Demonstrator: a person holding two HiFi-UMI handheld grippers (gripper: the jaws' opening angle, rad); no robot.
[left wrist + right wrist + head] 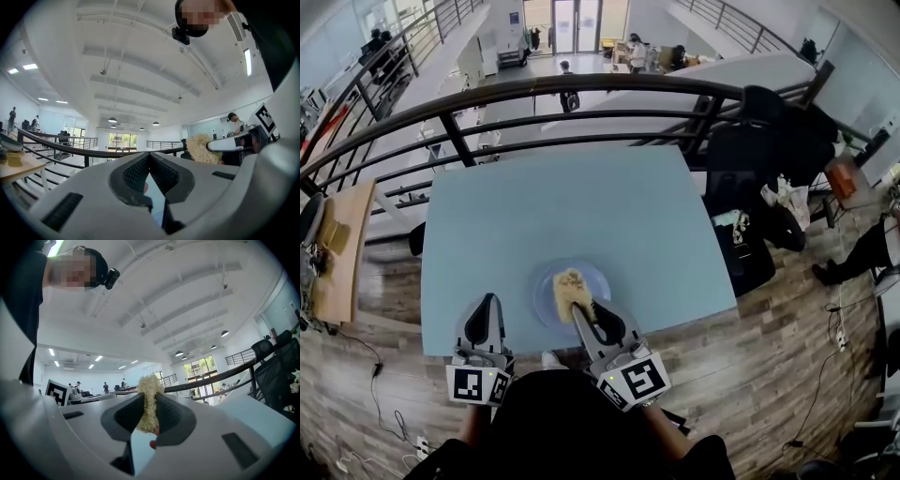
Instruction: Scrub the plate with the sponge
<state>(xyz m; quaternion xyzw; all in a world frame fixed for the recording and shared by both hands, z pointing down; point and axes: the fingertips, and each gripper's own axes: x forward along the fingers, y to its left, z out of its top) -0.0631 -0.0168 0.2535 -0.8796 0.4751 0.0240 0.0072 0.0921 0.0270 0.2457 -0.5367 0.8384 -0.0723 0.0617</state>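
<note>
A round blue plate (598, 278) lies near the front edge of the light blue table (581, 197). A tan fibrous sponge (569, 287) rests on the plate. My right gripper (578, 309) is shut on the sponge's near end. In the right gripper view the sponge (150, 397) stands pinched between the dark pads (171, 416) of the right gripper (150, 404). My left gripper (490, 300) hovers left of the plate over the table's front edge. In the left gripper view its tips meet with nothing held (149, 157), and the sponge (201, 148) shows to the right.
A dark metal railing (534, 89) runs along the table's far side, with a drop to a lower floor beyond. Black office chairs (769, 141) and bags (750, 253) crowd the right side. A wooden bench (337, 253) stands at the left.
</note>
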